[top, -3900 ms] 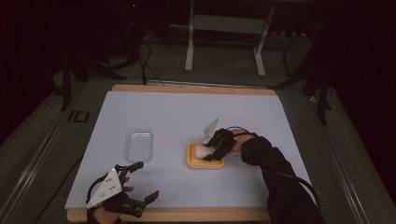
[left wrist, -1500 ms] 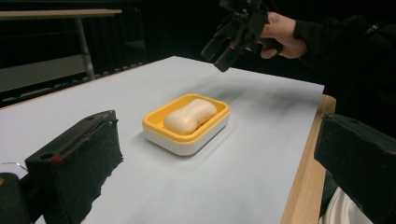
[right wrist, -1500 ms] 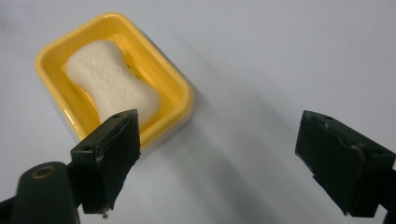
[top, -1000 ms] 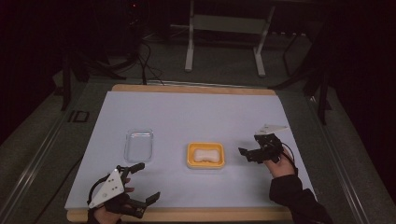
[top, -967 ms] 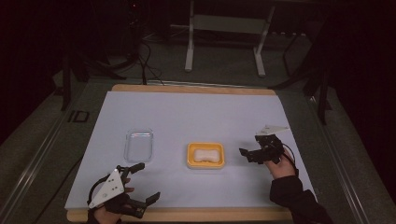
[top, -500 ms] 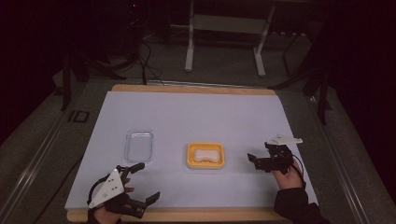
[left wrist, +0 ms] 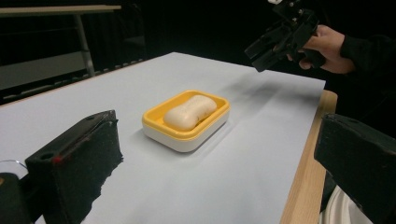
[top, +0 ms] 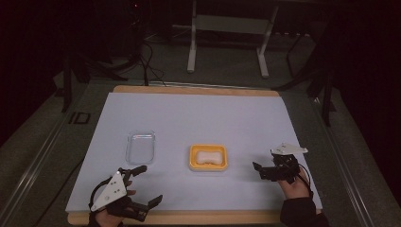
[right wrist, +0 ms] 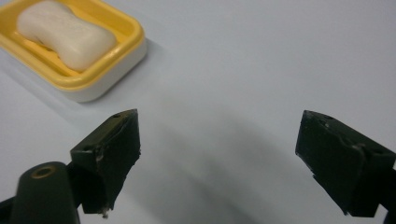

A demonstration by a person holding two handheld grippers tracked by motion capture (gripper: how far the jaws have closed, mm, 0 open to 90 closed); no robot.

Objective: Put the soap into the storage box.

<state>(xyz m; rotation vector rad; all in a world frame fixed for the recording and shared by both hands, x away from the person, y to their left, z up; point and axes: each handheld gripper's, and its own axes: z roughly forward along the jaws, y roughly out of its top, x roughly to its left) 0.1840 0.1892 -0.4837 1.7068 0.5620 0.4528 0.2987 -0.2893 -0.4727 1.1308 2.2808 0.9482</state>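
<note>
Left gripper (top: 144, 186) low over the near left corner of the white sheet (top: 198, 118); jaws spread wide, nothing between them. In the left gripper view both jaws are cut off by the frame edges.

Yellow soap dish (top: 208, 157) sits mid-sheet, ahead of and between the two grippers, apart from both. Pale soap bar (top: 210, 156) lies inside it. From the left gripper view the dish (left wrist: 187, 119) stands beyond the gap between the jaws, bar (left wrist: 190, 111) lying lengthwise.

Right gripper (top: 260, 170) held over the near right part of the sheet, jaws parted and empty, pointing toward the dish. In the right gripper view the dish (right wrist: 79, 70) is beyond the left jaw tip, its far end cropped.

Clear shallow tray (top: 141, 146) just ahead of the left fingers; contents, if any, hard to make out. Surroundings past the wooden table edge (top: 189, 90) dark and mostly unreadable.
</note>
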